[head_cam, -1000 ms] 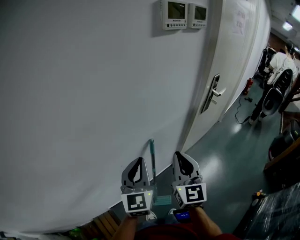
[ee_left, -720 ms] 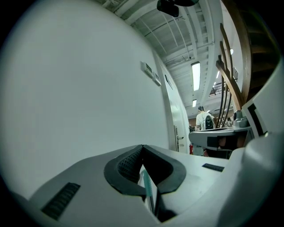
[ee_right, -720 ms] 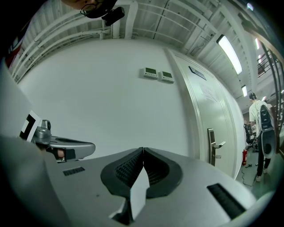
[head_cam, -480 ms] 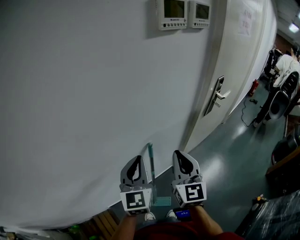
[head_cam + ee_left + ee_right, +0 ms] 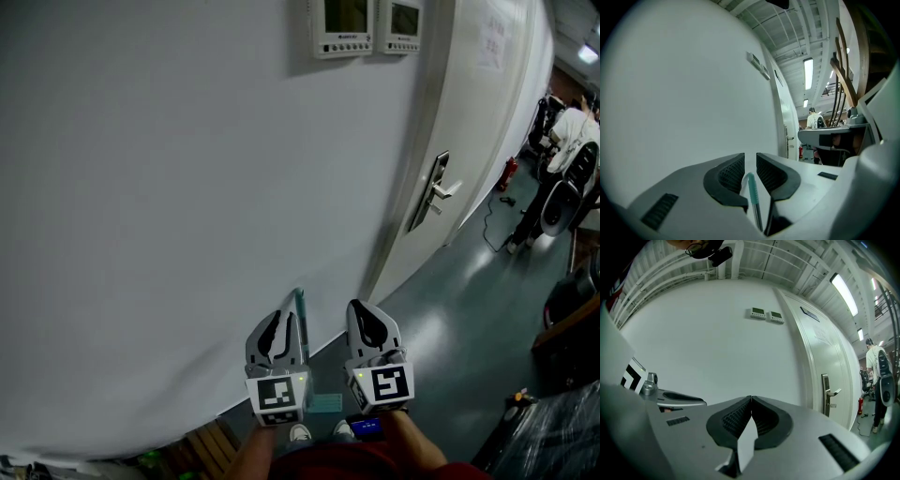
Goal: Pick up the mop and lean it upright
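And there it was: the left gripper (image 5: 750, 161) had just been easing its jaws open, and they stood a little apart with the slim metal mop handle with a teal grip end (image 5: 752, 190) running up between the ribbed black pads, a sliver of space showing on either side, so nothing was clamped. The handle stood close to upright, its teal tip up against the plain white wall (image 5: 169, 187), and far below, from the head view, the flat teal mop head (image 5: 325, 403) sat on the grey-green floor (image 5: 450, 328) at the foot of that wall, just ahead of the person's shoes (image 5: 300, 433). The right gripper (image 5: 751, 398) was beside it, level and pointing at the same wall, its two pads pressed tip to tip with nothing between them; it was clear of the handle, which passed between the two grippers in the head view. High on the wall hung a pair of small white control panels with dark screens (image 5: 347, 23). Off to the right was the white door (image 5: 469, 112) with its silver lever handle (image 5: 433, 192), and farther down the corridor a person in a white top (image 5: 570, 122) stood among dark equipment.
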Demonstrator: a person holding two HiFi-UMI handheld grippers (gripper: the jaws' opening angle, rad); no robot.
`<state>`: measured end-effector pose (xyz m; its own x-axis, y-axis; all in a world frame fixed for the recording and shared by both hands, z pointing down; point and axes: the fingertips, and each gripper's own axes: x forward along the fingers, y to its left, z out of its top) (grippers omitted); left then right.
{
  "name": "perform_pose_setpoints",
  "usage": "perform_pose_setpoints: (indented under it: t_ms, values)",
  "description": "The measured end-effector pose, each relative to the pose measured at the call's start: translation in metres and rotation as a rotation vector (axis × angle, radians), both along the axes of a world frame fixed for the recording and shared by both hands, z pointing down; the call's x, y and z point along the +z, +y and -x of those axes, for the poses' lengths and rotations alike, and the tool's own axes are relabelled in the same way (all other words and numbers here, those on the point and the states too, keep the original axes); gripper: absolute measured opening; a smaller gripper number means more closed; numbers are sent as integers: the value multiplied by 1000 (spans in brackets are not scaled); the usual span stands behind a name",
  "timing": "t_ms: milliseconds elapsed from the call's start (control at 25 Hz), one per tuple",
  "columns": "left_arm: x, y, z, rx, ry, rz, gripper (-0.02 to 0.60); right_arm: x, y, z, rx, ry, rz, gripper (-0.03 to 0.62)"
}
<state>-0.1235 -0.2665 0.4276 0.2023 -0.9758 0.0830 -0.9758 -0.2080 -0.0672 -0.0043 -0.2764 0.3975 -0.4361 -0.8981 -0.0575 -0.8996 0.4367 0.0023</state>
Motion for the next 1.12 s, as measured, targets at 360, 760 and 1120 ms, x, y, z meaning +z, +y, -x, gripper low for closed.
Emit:
perform_pose_setpoints:
  t_ms: [360,760,1120]
  values:
    - [38,-27,-12,30,2,90,149,4,-6,-6,19,3,8,17]
    - [92,-51,-19,18,-11,210,220,9,-8,-16,42,9,17,17]
    - [130,-73,-20,-9,28,305,224,12,-9,-16,43,20,24,17]
